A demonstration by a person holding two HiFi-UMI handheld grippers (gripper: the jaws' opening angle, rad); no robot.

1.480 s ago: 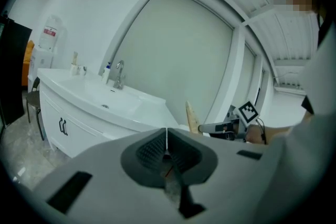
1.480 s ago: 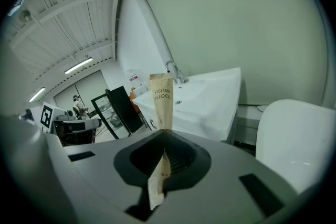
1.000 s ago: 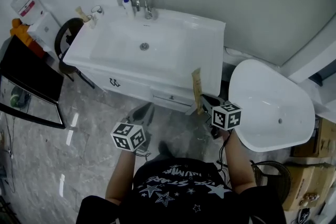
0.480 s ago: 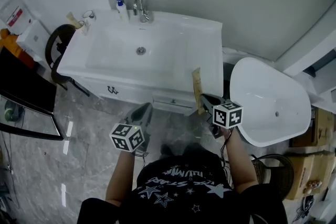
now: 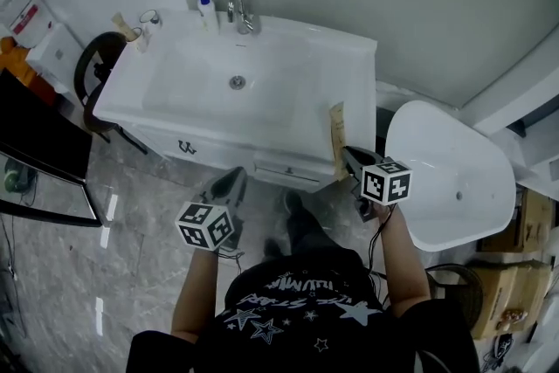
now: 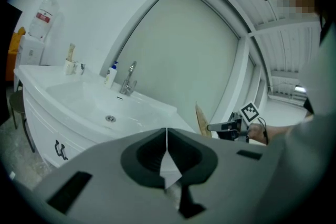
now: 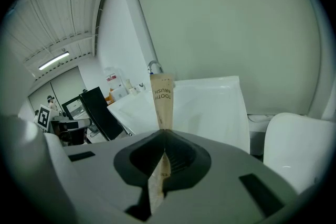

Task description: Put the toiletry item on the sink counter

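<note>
The right tool (image 5: 348, 155) clamps a toothbrush packet (image 5: 338, 132) upright at the worktop's (image 5: 356, 70) front edge, right of the basin (image 5: 210, 96); the left tool (image 5: 232, 177) is closed, empty. Next, probably: carry it over the ledge right of the basin, then lower and release.

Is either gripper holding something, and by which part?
The right gripper clamps the toothbrush packet at its lower part; the left gripper is shut and empty.

A chrome faucet (image 5: 241, 10) stands against the wall, and a white bottle with a blue cap (image 5: 206, 10) is just to its left. Farther left is a clear cup (image 5: 154, 19). A white oval fixture (image 5: 450, 175) fills the right side, with cardboard boxes (image 5: 526, 231) beyond it. On the left, a round black stool (image 5: 91, 70) and a black panel (image 5: 37, 155) stand on the grey marble floor (image 5: 140, 262).
</note>
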